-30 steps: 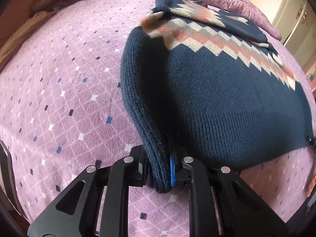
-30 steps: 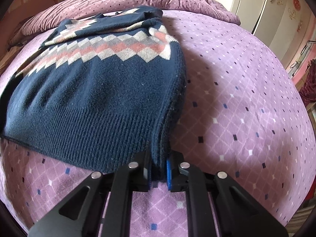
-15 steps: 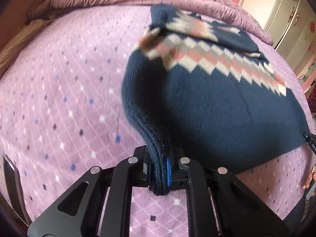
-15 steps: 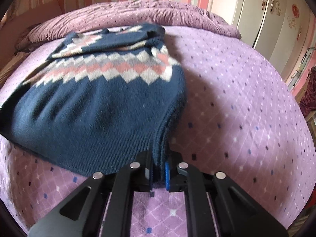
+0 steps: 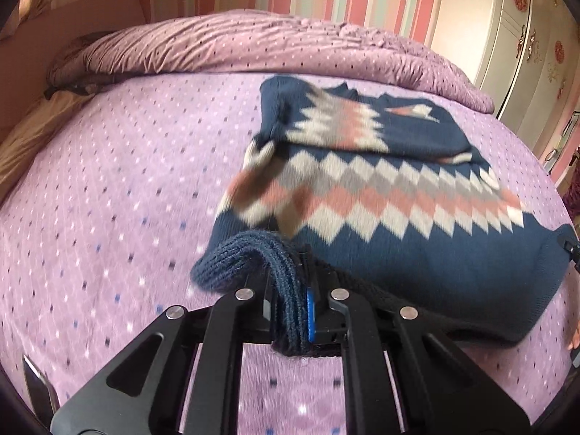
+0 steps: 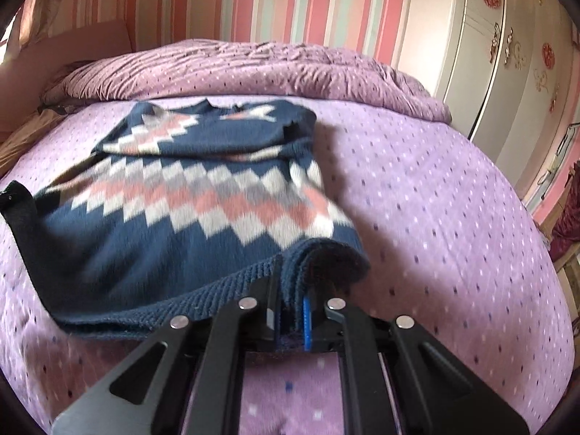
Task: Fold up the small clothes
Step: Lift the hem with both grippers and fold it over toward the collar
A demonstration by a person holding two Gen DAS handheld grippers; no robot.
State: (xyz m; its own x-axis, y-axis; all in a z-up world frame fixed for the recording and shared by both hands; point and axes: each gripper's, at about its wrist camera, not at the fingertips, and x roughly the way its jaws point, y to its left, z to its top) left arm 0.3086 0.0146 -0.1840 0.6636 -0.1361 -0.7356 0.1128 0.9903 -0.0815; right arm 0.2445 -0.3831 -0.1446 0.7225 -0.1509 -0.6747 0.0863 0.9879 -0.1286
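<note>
A navy knit sweater (image 5: 417, 253) with a pink, grey and white diamond band lies on the purple bed, its sleeves folded in over the chest. My left gripper (image 5: 291, 311) is shut on the ribbed hem at the sweater's left corner, which bunches between the jaws. My right gripper (image 6: 291, 317) is shut on the hem of the same sweater (image 6: 152, 250) at its right corner. Both corners are lifted off the bed, and the hem edge hangs between them. The other gripper shows as a dark tip at the far right (image 5: 571, 246) and at the far left (image 6: 14, 199).
The purple dotted bedspread (image 5: 108, 199) spreads wide to the left of the sweater and also to its right (image 6: 453, 199). A rumpled duvet (image 6: 253, 69) lies along the head of the bed. A white wardrobe (image 6: 507, 54) stands at the right, by a striped wall.
Both grippers have risen and tilted up with the hem corners held, lifting the sweater's lower edge off the bed. The wall and the wardrobe have come into view.
</note>
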